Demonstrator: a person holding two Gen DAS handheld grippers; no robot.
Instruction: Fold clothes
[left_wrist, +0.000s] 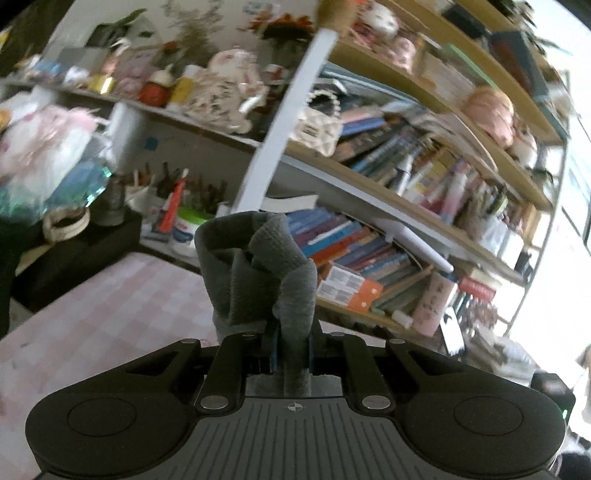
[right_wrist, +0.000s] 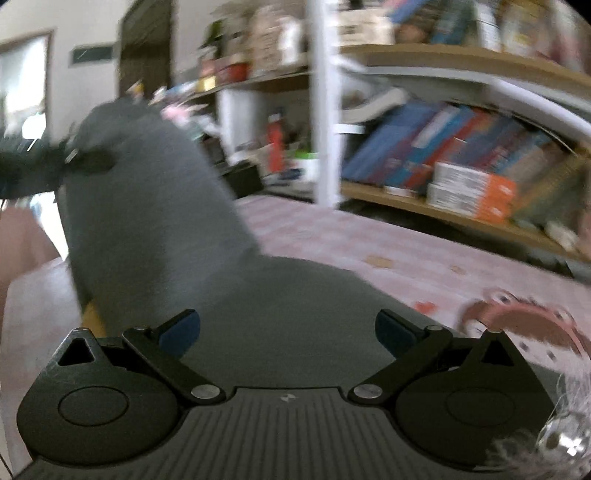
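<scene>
A grey knitted garment (left_wrist: 258, 273) is pinched between the shut jaws of my left gripper (left_wrist: 291, 350) and stands bunched above them, lifted off the pink checked table (left_wrist: 110, 295). In the right wrist view the same grey garment (right_wrist: 166, 229) rises from the table up to the left gripper (right_wrist: 79, 160) at the upper left, and its lower part lies spread in front of my right gripper (right_wrist: 288, 332). The right gripper is open and empty, with blue pads (right_wrist: 181, 332) wide apart just above the cloth.
A bookshelf (left_wrist: 388, 221) packed with books and toys stands behind the pink checked table (right_wrist: 369, 251). Jars with brushes (left_wrist: 184, 206) sit at the back left. A pink round object (right_wrist: 524, 321) lies on the table at the right.
</scene>
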